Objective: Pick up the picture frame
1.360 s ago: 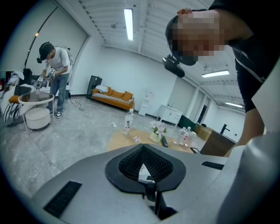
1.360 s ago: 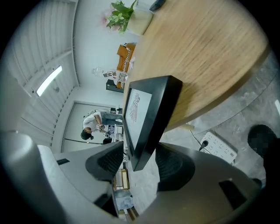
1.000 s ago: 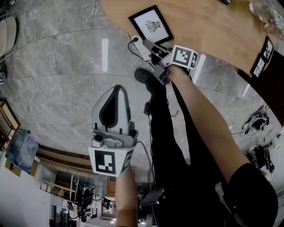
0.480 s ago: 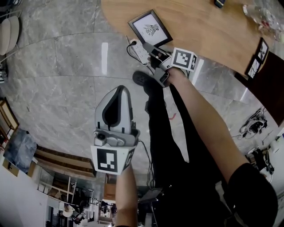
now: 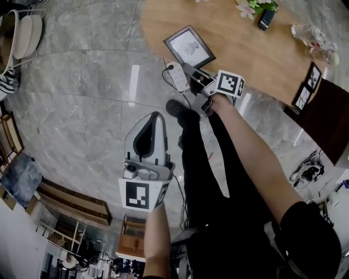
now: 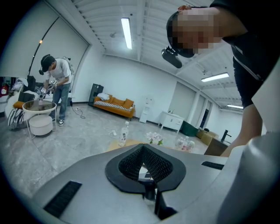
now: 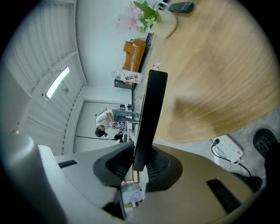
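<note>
The right claw [image 5: 191,68] has hold of the picture frame [image 5: 189,46] by its near edge. In the right gripper view the frame stands edge-on between the two dark pads, which press on either side of it; the jaws have just been closing, with the frame between them, and now stand only as far apart as the frame is thick. The frame is black with a white picture and a small dark drawing in it. It sits at the near rim of the wooden surface [image 5: 245,49], partly overhanging that rim, and a shadow falls on the wood beside it.

The left claw [image 6: 143,146] is held well back from the wooden surface, over the grey marble floor [image 5: 82,98]. Its jaws are drawn together at the tips and nothing is between them.

A white power strip [image 5: 177,76] lies on the floor just off the near rim of the surface, beside the right claw. At the far side of the surface are flowers [image 5: 256,5] and a dark phone [image 5: 266,17]. A second small frame [image 5: 305,87] is at the surface's right rim.
</note>
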